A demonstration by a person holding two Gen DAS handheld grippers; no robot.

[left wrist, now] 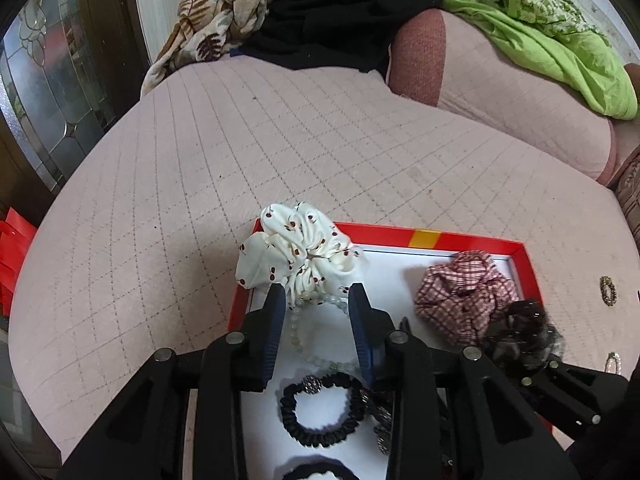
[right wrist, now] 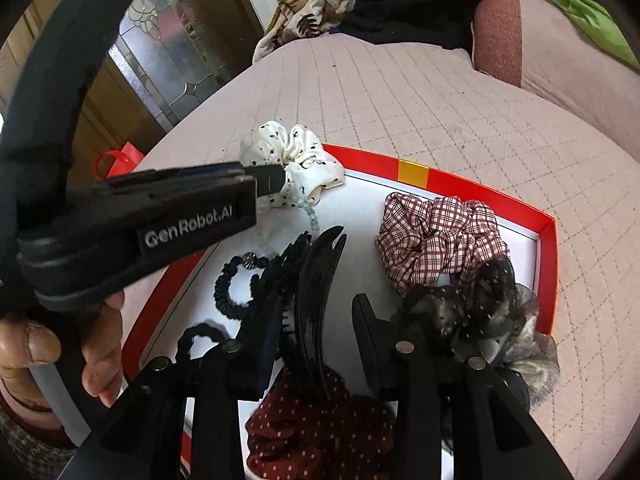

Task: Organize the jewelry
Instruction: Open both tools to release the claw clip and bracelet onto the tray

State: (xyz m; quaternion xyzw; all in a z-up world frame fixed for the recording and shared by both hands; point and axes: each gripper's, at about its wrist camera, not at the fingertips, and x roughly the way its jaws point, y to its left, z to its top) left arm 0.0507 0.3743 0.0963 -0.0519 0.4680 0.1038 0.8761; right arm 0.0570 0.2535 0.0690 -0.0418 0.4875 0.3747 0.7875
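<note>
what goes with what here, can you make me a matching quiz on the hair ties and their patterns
Things:
1. white scrunchie
2. plaid scrunchie
3. sheer black scrunchie
4. dark red scrunchie

Patterns or places:
A. white polka dots, nearest the right wrist camera
B. small cherry print, draped over the red tray's far corner
C. red and white checks
D. tiny pale specks, beside the tray's right rim

Pairs: 1-B, 2-C, 3-D, 4-A

Cherry scrunchie (left wrist: 296, 250) on tray (left wrist: 424, 237) corner, plaid scrunchie (left wrist: 466, 290) w/in, right.

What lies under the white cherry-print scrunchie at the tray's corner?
A pale bead bracelet runs out from beneath the white scrunchie, which also overlaps the red tray rim. How far the beads continue underneath is covered.
</note>
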